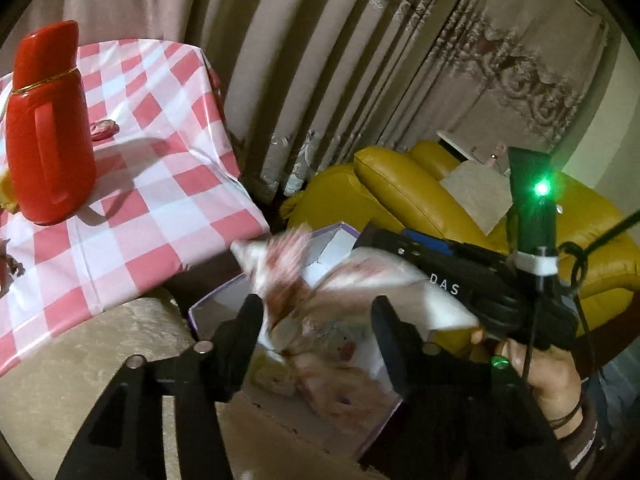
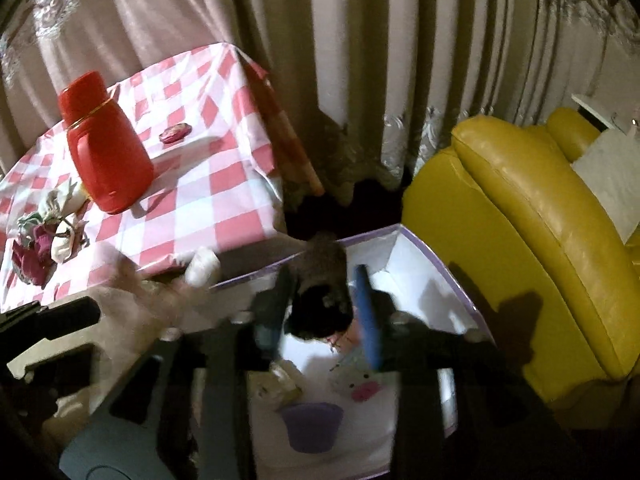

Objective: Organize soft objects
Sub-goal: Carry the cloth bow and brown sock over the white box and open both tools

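Note:
My left gripper (image 1: 316, 316) hangs over a white box with a purple rim (image 1: 208, 300). Its fingers stand apart, and a blurred white and red-pink cloth (image 1: 288, 268) lies loosely between them, not pinched. In the right wrist view my right gripper (image 2: 322, 312) is over the same box (image 2: 440, 264). Its jaws are apart around a dark brown-black soft thing (image 2: 326, 280) that sits close to the left finger and clear of the blue pad (image 2: 366, 320). Inside the box lie pale soft items, one with a pink patch (image 2: 366, 392), and a purple cup shape (image 2: 312, 424).
A table with a red and white checked cloth (image 1: 160, 200) stands left of the box, bearing a red flask (image 1: 48, 128) and a heap of crumpled cloths (image 2: 44, 236). A yellow sofa (image 2: 520, 240) is on the right, curtains (image 2: 360, 60) behind, and a beige padded surface (image 1: 80, 360) in front.

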`<state>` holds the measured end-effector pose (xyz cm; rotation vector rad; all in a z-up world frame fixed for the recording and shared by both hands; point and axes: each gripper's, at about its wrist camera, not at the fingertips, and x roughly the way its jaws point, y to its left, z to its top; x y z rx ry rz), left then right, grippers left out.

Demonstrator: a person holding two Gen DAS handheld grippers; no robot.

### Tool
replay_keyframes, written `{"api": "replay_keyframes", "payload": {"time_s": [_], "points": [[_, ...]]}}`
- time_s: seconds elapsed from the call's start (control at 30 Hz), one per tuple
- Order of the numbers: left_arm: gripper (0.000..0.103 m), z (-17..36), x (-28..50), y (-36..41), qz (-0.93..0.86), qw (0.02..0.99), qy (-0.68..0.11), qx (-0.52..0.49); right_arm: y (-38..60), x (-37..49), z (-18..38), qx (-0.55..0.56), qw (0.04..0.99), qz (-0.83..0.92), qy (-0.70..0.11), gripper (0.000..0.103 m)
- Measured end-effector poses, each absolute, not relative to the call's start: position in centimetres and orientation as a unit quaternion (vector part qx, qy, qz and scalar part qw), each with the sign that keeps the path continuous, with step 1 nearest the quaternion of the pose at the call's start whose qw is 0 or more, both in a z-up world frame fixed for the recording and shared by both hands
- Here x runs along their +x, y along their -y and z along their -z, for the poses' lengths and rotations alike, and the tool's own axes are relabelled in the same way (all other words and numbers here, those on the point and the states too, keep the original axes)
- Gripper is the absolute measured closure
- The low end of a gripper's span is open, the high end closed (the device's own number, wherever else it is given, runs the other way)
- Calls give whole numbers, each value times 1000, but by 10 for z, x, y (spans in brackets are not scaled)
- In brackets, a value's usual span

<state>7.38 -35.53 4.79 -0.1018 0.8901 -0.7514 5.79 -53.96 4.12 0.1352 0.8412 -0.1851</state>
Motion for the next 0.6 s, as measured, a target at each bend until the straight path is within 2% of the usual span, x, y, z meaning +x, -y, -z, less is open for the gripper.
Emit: {"api": "replay_keyframes", "payload": {"time_s": [0.03,0.07,0.4,0.6], "points": [[45,-48,74,353,353,834,-421,-50,541,57,-41,69,907,91,-406,32],[45,-48,75,351,349,836,-421,-53,541,55,-42,71,908,91,-402,31],[45,-50,82,306,296,859,-414,-61,524,61,-40,61,910,62,-406,31],[45,-51,87,242,208,886,-406,-86,497,67,-42,36,912,33,-406,31]]}}
